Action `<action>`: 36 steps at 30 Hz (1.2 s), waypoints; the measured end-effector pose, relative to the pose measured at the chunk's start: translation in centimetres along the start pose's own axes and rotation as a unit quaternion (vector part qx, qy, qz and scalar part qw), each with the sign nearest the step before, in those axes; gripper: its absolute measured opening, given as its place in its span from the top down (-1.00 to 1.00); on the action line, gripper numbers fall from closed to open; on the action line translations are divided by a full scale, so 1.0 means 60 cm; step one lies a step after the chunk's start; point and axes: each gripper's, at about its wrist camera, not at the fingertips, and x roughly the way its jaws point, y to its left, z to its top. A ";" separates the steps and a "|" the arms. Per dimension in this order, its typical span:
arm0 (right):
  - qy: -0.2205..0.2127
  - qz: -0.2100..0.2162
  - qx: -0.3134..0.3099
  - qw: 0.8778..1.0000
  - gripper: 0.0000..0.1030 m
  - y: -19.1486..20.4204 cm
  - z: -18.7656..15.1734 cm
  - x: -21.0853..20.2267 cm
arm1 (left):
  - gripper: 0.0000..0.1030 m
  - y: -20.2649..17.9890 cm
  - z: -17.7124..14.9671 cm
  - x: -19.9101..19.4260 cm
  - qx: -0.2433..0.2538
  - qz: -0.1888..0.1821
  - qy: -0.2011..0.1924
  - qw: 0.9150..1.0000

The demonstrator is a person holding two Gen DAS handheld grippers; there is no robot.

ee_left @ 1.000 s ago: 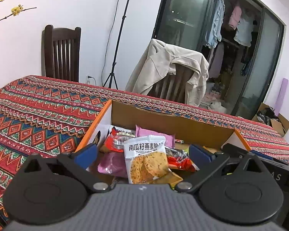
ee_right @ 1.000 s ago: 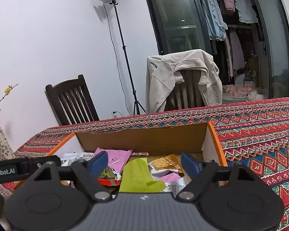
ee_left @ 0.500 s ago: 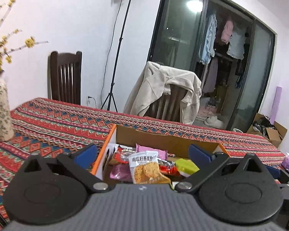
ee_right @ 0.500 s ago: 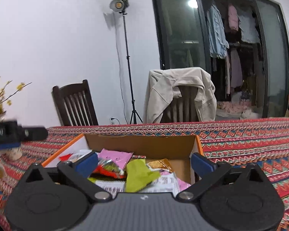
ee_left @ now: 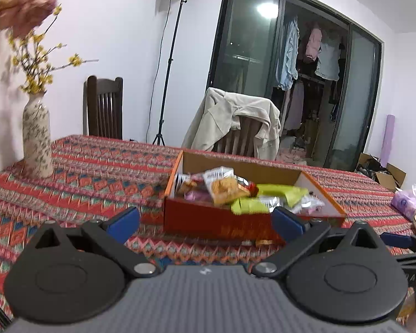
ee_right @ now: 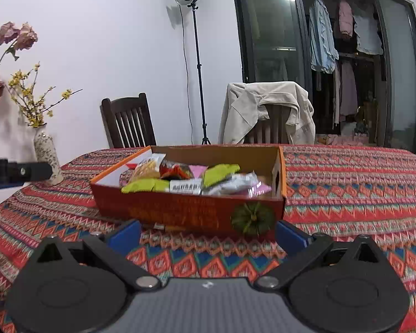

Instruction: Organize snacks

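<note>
From the left wrist camera, the left gripper (ee_left: 205, 222) stands with its blue-padded jaws spread wide and nothing between them, held above the patterned tablecloth (ee_left: 97, 174) just short of the orange snack box (ee_left: 222, 222). The box sits toward the middle of the table, its near wall facing the camera, piled with snack packets (ee_left: 227, 187), among them a cracker bag, red wrappers and yellow-green ones. A flowered vase (ee_left: 37, 141) stands near the table's left edge, and a chair draped with a beige jacket (ee_left: 235, 122) is behind the far edge. From the right wrist camera, the right gripper (ee_right: 206, 236) is likewise spread to its full width and empty, hovering over the cloth in front of the same box (ee_right: 185, 211), whose near wall bears a green pumpkin picture (ee_right: 252, 219). The packets (ee_right: 191, 179) fill the box to its rim. Part of the other gripper's black body (ee_right: 16, 172) juts in at the left edge, near the vase (ee_right: 45, 152).
</note>
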 end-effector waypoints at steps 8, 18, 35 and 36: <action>0.014 -0.004 0.004 1.000 -1.00 -0.004 -0.050 -0.046 | -1.00 0.013 -0.050 -0.042 -0.007 -0.004 0.014 1.000; 0.026 0.001 0.004 1.000 -1.00 0.007 -0.080 -0.066 | -1.00 0.019 -0.085 -0.063 -0.006 -0.004 0.028 1.000; 0.020 -0.003 0.004 1.000 -1.00 0.011 -0.091 -0.092 | -1.00 0.011 -0.097 -0.082 0.001 -0.008 0.027 1.000; 0.020 -0.003 0.004 1.000 -1.00 0.012 -0.091 -0.093 | -1.00 0.010 -0.098 -0.084 0.002 -0.008 0.027 1.000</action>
